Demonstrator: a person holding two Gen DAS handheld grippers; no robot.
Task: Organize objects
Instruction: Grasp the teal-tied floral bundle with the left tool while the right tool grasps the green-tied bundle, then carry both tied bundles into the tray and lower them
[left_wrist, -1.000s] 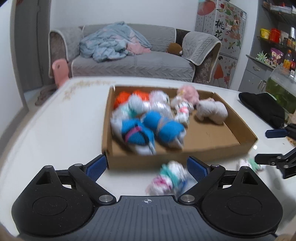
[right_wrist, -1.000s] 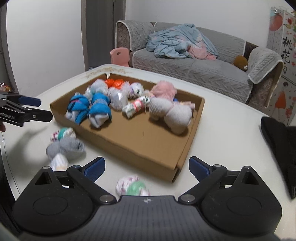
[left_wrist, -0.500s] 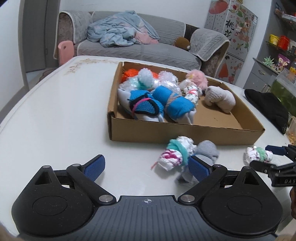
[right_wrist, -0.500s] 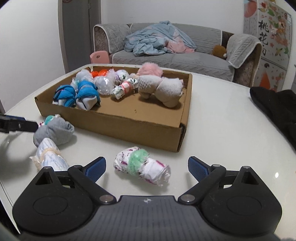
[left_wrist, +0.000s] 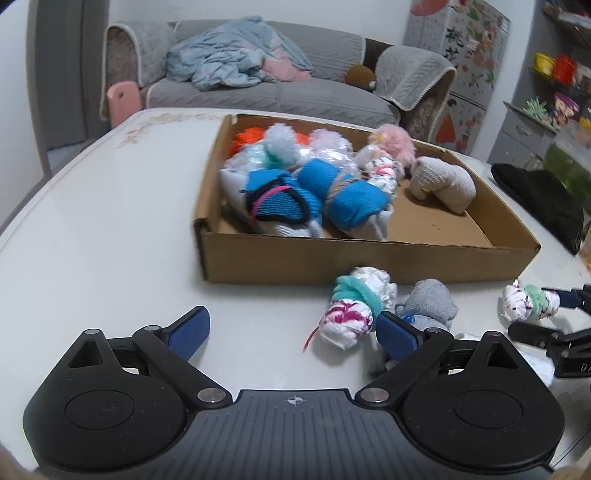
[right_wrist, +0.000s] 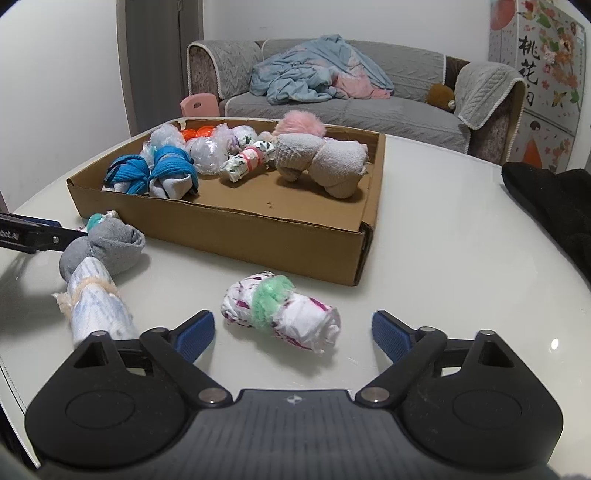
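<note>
A white sock roll with a green band (right_wrist: 280, 314) lies on the table between the fingers of my right gripper (right_wrist: 293, 334). Its jaws are closing, and the pads stand clear of the roll on both sides. In the left wrist view, a white and pink roll with a teal band (left_wrist: 351, 310) lies just ahead of my open left gripper (left_wrist: 293, 332), near its right finger. A grey sock ball (left_wrist: 428, 306) sits beside that roll. The cardboard box (right_wrist: 240, 229) holds several rolled socks, among them blue ones (right_wrist: 170, 173).
A pale blue-white roll (right_wrist: 96, 306) lies left of my right gripper, touching the grey ball (right_wrist: 103, 247). A black cloth (right_wrist: 554, 199) lies at the table's right side. A grey sofa with a blue blanket (right_wrist: 317, 77) stands behind the table.
Both grippers have come down toward the table. The green-banded roll now lies between the right fingers, which have narrowed a little. The teal-banded roll is closer to the left gripper.
</note>
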